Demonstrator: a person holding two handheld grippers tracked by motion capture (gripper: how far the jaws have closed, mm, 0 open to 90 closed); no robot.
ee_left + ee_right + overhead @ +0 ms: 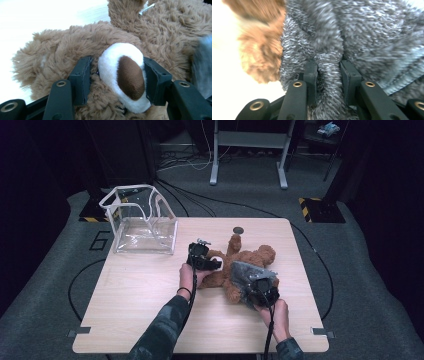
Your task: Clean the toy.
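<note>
Teddy bear [245,265] lies toward worktop's right edge, long axis slanting to far edge; left gripper [212,264] clamps its white muzzle [123,75], right gripper [257,287] pinches grey sweater [332,75] fold at near end

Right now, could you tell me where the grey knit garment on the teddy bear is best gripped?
Probably at a pinched-up fold of the grey knit garment, coming from the table's near edge, as the right gripper does. The knit bunches into a ridge that fits between the jaws, while the left gripper steadies the teddy bear by its white muzzle.
</note>
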